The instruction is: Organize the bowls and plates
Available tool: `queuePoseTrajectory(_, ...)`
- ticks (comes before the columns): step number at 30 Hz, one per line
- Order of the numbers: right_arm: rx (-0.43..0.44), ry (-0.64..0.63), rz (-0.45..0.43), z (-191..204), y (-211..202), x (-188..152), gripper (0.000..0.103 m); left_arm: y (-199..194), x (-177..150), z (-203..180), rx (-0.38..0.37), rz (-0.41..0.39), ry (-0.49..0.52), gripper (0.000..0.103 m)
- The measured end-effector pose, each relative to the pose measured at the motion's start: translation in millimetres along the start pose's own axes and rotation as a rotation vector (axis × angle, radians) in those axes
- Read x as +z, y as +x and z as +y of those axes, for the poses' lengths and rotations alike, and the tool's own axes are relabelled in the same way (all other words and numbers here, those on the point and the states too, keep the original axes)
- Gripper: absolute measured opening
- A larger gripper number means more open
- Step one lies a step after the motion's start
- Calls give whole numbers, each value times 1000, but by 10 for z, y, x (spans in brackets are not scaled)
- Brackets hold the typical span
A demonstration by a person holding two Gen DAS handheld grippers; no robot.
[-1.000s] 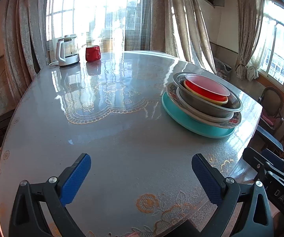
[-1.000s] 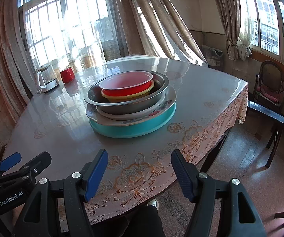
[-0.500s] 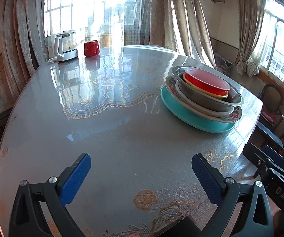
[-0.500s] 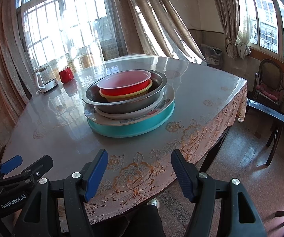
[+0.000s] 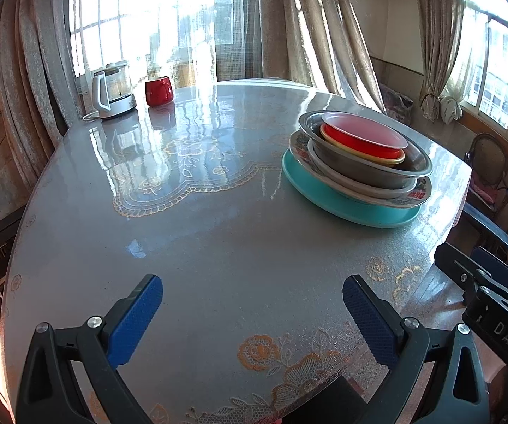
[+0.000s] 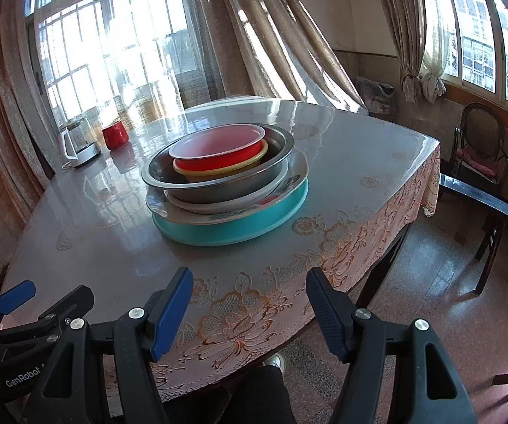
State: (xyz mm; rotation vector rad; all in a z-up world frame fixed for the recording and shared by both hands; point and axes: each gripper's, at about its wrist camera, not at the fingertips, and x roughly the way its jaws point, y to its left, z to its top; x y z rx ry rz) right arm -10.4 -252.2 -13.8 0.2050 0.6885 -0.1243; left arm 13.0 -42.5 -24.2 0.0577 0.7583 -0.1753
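Observation:
A stack of dishes stands on the round table (image 5: 218, 233). From the bottom: a teal plate (image 5: 328, 198) (image 6: 232, 228), a flowered plate (image 6: 294, 178), a white plate, a steel bowl (image 5: 370, 168) (image 6: 218, 185), a yellow bowl (image 6: 218, 173) and a red bowl (image 5: 363, 137) (image 6: 218, 148) on top. My left gripper (image 5: 252, 304) is open and empty over the table's near edge, left of the stack. My right gripper (image 6: 248, 298) is open and empty, in front of the stack at the table edge.
A glass kettle (image 5: 111, 86) (image 6: 77, 139) and a red mug (image 5: 158, 90) (image 6: 114, 134) stand at the far side by the curtained window. A wooden chair (image 6: 479, 145) and a dark bench (image 6: 479, 194) stand on the floor at the right.
Both grippers have drawn back and lifted slightly; the stack sits a little farther off in both views. The dishes have not moved. Both grippers stay open.

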Motion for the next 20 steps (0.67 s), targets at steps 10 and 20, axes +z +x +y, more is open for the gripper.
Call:
queuePoseTrajectory(10,-2,7,5,-26,24,-4,68,-5,-4,-48,-18,7,12,103)
queuePoseTrajectory(20,0,16,17,-71,93,-11,68,49,36,-86,-42,17,-1,103)
